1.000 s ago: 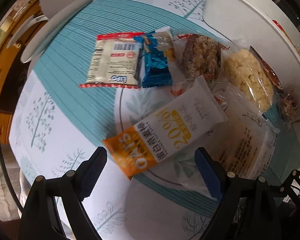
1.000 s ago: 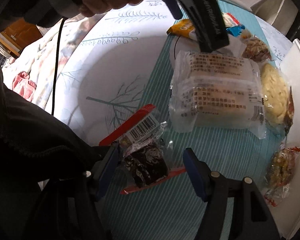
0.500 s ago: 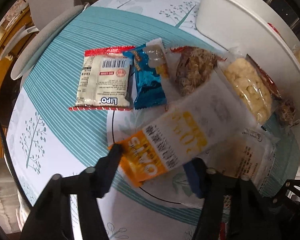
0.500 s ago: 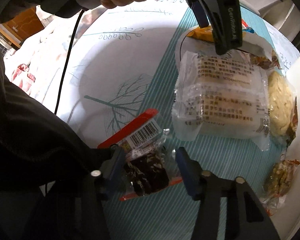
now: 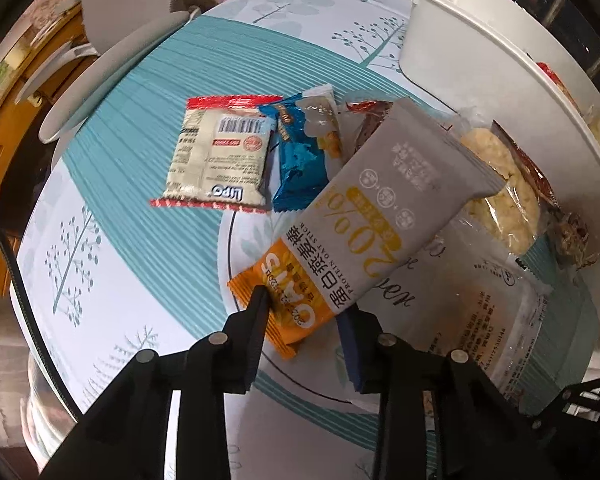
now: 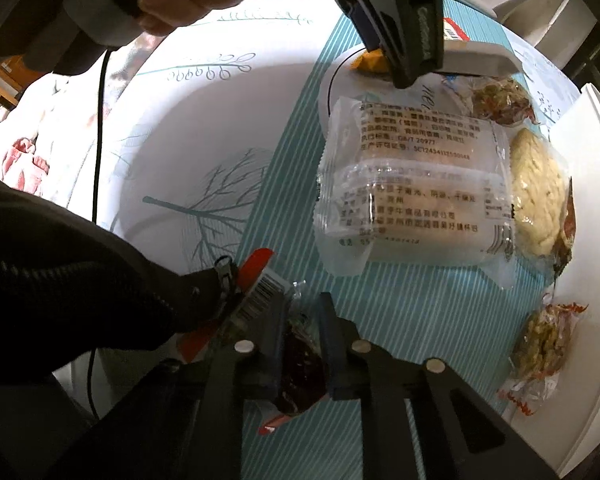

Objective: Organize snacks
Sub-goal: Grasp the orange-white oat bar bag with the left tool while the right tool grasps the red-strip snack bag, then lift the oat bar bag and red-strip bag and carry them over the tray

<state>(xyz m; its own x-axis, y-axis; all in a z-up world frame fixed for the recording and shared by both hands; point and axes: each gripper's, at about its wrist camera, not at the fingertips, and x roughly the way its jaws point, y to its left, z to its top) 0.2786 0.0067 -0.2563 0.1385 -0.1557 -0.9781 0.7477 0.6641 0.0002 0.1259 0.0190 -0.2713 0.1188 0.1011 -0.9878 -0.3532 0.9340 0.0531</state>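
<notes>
My left tool was closing on the orange end of the oat bar, light and crinkly, lifted off the worktop. My right tool was closing on a soft dark snack packet.

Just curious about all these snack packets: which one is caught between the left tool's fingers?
The oat stick packet, grey with an orange end. The left gripper is closing on that orange end; the other packets lie untouched by it.
</notes>
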